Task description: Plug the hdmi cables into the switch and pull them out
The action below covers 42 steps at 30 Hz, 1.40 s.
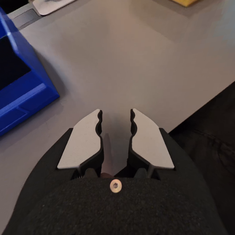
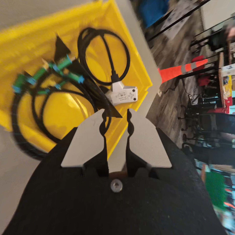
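In the right wrist view a yellow bin [image 2: 134, 66] lies on the grey table. Inside it sits a small silver switch [image 2: 122, 94], underside up, with a black coiled cable [image 2: 105, 56] attached. Several black HDMI cables [image 2: 36, 114] with green and blue plug ends [image 2: 61, 68] are piled at the bin's left; one loop hangs over the bin's rim. My right gripper [image 2: 116, 111] is open and empty, hovering above the bin's near corner just short of the switch. My left gripper [image 1: 116, 112] is open and empty over bare table.
A blue bin [image 1: 25, 78] stands left of my left gripper. The table edge [image 1: 190, 114] runs diagonally at the right, with dark clothing below. Beyond the table in the right wrist view are an orange traffic cone [image 2: 178, 70], shelving and chairs. The picture is motion-blurred. There is about 50 cm between the tips of the two grippers. The small silver switch [image 2: 122, 94] is about 12 cm from my right fingertips.
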Each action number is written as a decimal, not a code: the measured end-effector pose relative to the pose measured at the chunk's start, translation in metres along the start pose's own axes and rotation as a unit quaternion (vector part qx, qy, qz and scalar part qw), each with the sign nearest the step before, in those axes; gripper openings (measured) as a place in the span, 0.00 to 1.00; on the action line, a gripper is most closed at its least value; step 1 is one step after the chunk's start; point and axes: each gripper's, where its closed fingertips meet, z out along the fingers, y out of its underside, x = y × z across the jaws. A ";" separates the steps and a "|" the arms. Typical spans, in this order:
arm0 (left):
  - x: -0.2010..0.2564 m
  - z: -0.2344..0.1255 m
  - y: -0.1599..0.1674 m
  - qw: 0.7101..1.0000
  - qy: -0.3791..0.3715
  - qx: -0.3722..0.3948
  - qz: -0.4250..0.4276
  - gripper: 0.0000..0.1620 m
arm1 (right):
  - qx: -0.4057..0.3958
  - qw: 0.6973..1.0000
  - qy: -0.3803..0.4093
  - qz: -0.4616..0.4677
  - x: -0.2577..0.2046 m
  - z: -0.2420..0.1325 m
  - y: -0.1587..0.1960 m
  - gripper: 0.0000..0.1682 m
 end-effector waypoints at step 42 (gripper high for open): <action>-0.118 -0.041 0.003 0.975 -0.153 0.110 -0.119 0.20 | 0.230 0.893 0.058 0.382 -0.176 -0.116 0.047 0.18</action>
